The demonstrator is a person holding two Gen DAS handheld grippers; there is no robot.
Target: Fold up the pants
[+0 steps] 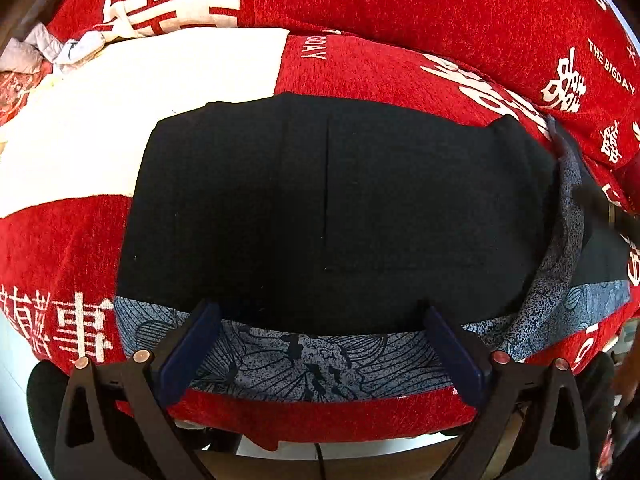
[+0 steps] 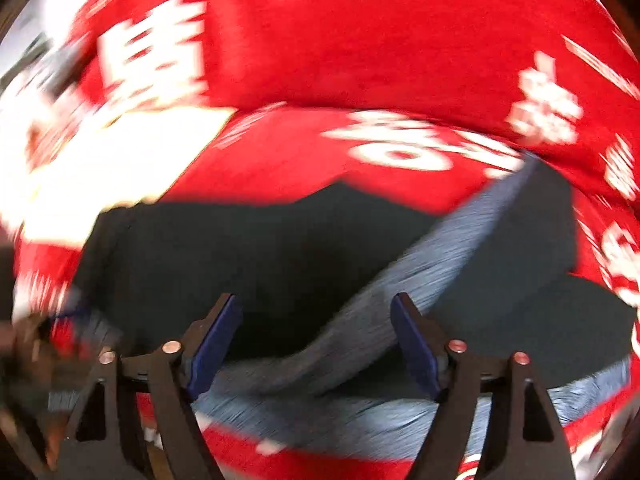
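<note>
surrounding folded pants (image 1: 328,208): red blanket (image 1: 440,8), crumpled cloth (image 1: 60,46)

Quick count: one pair of black pants (image 1: 332,208) with a blue-grey floral band, lying on one red-and-white cover (image 1: 400,76) with white lettering. Two grippers, left gripper (image 1: 320,316) and right gripper (image 2: 316,308), each with two blue-padded fingers. One crumpled pale cloth (image 1: 44,48) at the cover's far left corner.

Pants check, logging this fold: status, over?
Left gripper open, nothing held. Right gripper open, nothing held, view blurred. Pants lie folded on the red cover, patterned band nearest. Nothing in the way.
</note>
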